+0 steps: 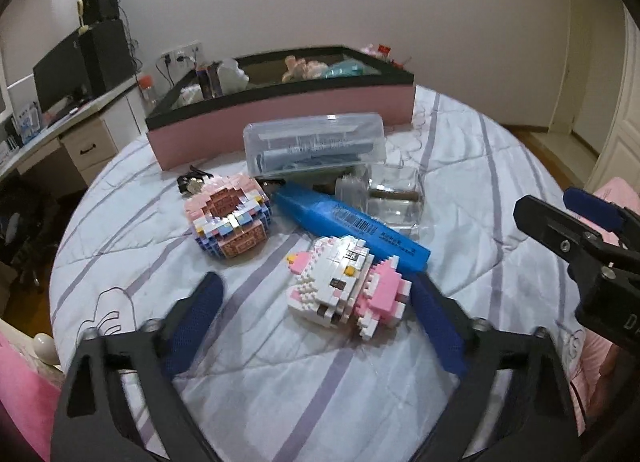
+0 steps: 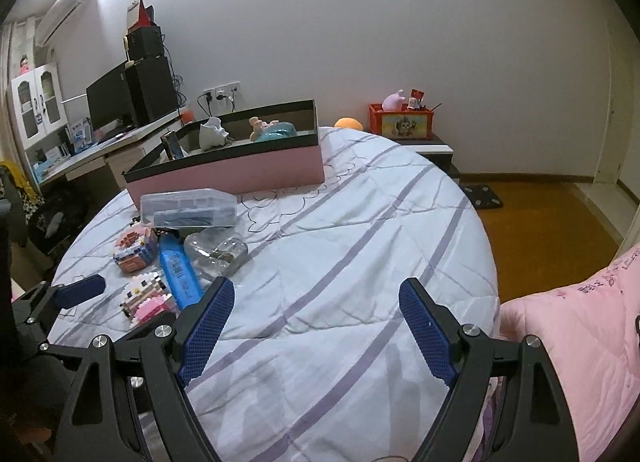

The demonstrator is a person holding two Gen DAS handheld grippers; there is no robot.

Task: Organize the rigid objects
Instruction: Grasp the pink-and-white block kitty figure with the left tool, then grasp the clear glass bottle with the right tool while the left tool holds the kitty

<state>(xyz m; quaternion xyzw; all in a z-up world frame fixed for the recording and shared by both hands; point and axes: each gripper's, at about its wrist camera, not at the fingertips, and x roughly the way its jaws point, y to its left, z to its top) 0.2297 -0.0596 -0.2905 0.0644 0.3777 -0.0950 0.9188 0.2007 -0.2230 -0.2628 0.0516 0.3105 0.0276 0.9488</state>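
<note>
Left fingers [image 1: 434,322] spread around block cat [image 1: 352,290], right fingers [image 2: 216,326] spread over bare quilt [image 2: 340,262].

The left gripper [image 1: 316,294] is seen over a striped quilt [image 1: 360,382], its jaws apart — a white-and-pink brick cat [image 1: 348,288] lies between the blue pads, the right pad just beside it, the left pad well clear. At 11 o'clock from the cat a round brick model [image 1: 230,218] is found, with keys [image 1: 192,182] behind it. A blue case [image 1: 352,222] lies at 12 o'clock, touching a glass jar [image 1: 394,198]. Further back a clear box [image 1: 316,146] is set against a pink tray [image 1: 280,114]. At 3 o'clock the right gripper [image 1: 576,222] is partly seen.
</note>
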